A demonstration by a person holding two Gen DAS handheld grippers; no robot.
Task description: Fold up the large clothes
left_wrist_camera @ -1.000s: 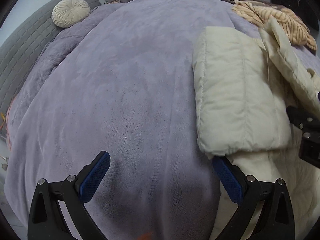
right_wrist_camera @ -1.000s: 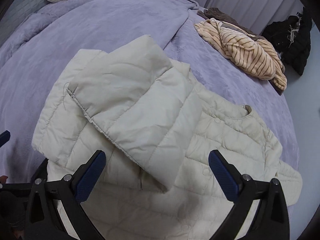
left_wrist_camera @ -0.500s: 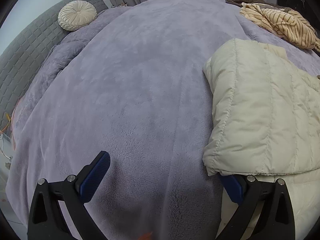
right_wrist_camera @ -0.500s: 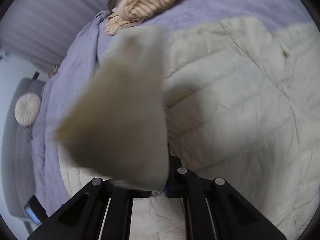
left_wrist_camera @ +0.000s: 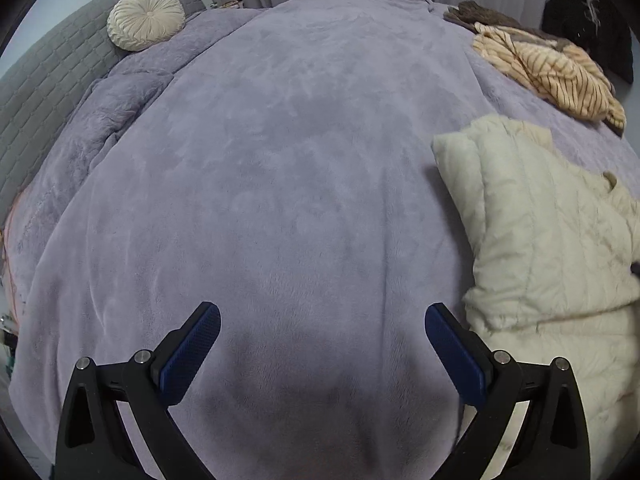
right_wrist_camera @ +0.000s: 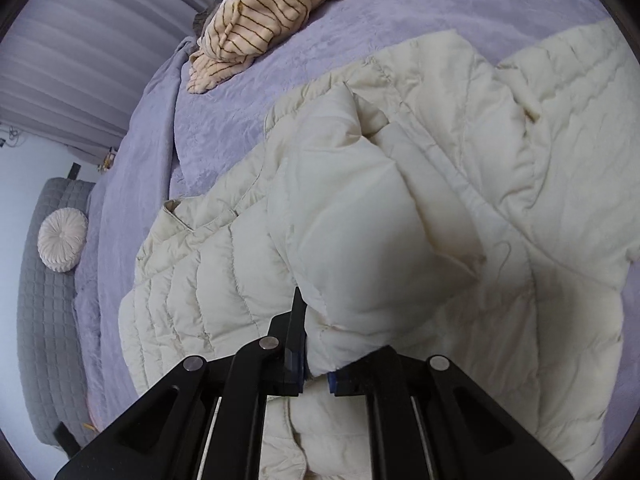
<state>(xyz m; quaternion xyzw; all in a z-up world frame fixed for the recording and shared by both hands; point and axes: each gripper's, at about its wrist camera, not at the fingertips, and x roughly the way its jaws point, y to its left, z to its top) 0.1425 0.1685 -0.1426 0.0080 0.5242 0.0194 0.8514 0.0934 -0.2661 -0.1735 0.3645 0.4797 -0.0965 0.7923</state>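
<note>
A cream quilted puffer jacket point(right_wrist_camera: 500, 152) lies spread on the purple blanket point(right_wrist_camera: 380, 12) of a bed. My right gripper point(right_wrist_camera: 316, 376) is shut on the cuff of the jacket's sleeve point(right_wrist_camera: 360, 240), which is lifted over the jacket's body. In the left wrist view the jacket point(left_wrist_camera: 540, 232) lies at the right, partly folded. My left gripper point(left_wrist_camera: 320, 344) hangs open over bare blanket point(left_wrist_camera: 280, 160) to the left of the jacket, with nothing between its blue pads.
A striped beige garment point(left_wrist_camera: 548, 72) and a brown one point(left_wrist_camera: 480, 14) lie at the far right of the bed. A round cream cushion point(left_wrist_camera: 146, 20) leans on the grey quilted headboard point(left_wrist_camera: 48, 76). Dark clothing point(left_wrist_camera: 588, 20) hangs by the curtains.
My right gripper closed on the sleeve cuff, rolled and swung across with it. My left gripper rose and drew left, away from the jacket's edge, staying open.
</note>
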